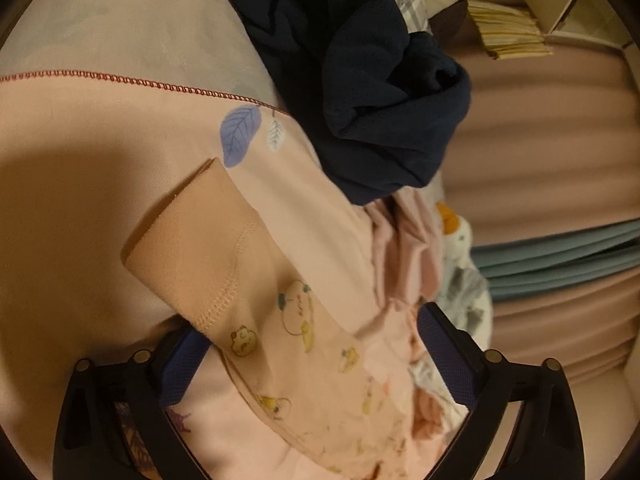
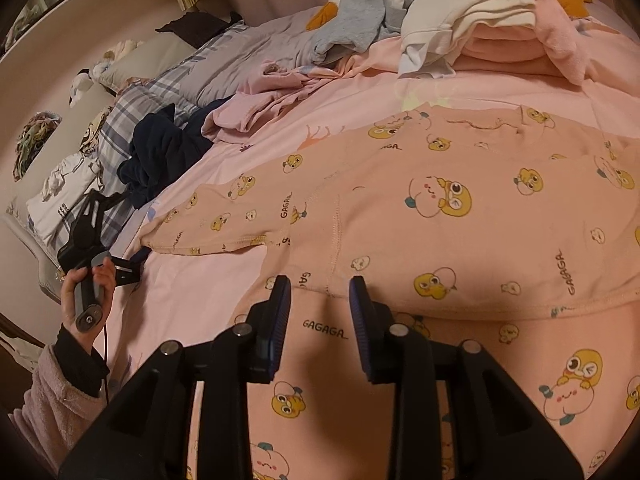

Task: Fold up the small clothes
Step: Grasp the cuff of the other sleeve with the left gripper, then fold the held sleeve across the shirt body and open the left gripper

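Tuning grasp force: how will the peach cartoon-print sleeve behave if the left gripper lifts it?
Peach cartoon-print sleeve is probably floppy: thin knit, lying flat across the open left gripper. Likely light. It should drag the shirt body, being sewn to it.

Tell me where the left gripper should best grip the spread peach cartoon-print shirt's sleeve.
Probably at the plain ribbed cuff of the peach cartoon-print shirt, approaching along the sleeve from its open end: the sleeve lies flat and outstretched, already between the left gripper open fingers.
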Demonstrator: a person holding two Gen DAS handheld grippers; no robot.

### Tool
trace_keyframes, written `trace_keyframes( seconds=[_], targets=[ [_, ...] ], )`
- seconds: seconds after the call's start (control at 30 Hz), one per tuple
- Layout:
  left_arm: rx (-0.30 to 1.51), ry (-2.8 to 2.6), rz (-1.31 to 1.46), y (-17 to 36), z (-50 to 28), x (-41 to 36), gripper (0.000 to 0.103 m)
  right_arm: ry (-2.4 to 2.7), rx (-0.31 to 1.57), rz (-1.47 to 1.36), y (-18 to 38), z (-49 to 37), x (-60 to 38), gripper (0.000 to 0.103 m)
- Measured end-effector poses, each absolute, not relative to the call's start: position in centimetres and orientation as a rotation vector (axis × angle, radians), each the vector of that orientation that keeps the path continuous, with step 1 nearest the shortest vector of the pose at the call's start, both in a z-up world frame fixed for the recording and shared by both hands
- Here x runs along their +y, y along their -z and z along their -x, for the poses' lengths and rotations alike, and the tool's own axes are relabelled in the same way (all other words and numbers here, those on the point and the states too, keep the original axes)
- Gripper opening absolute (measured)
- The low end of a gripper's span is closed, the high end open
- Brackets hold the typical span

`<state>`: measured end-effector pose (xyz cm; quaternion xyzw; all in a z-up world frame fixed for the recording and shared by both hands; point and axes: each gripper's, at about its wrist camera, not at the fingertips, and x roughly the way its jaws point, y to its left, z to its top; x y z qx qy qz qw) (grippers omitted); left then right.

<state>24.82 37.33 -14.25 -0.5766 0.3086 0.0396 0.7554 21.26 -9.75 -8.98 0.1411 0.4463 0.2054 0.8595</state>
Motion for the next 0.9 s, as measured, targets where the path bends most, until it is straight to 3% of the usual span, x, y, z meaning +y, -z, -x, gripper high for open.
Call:
trace_keyframes(
  seconds=[0.07, 0.2, 0.27, 0.37, 0.6, 0.9],
  targets=[
    [0.713, -0.122, 1.218, 14.4, -25.2, 37.2, 0.067, -0.432, 0.937, -0.309, 9.0, -21.1, -10.1, 0.031],
    [0.757, -0.154, 1.171, 15.1, -24.9, 37.3, 0.035, -0.412, 0.938, -0.326, 9.0, -20.4, -10.9, 0.031],
    [0.778, -0.176, 1.156, 15.5, -24.6, 37.5, 0.012, -0.403, 0.939, -0.336, 9.0, -20.0, -11.4, 0.031],
    [0.800, -0.194, 1.091, 14.8, -24.3, 37.3, 0.004, -0.383, 0.935, -0.352, 9.0, -19.4, -12.4, 0.032],
    [0.722, -0.114, 0.795, 6.9, -25.0, 32.2, 0.003, -0.330, 0.912, -0.391, 8.4, -17.9, -15.7, 0.032],
    [0.696, 0.123, 0.519, -1.0, -26.9, 17.5, 0.003, -0.266, 0.875, -0.471, 7.9, -15.5, -20.8, 0.036]
  ],
)
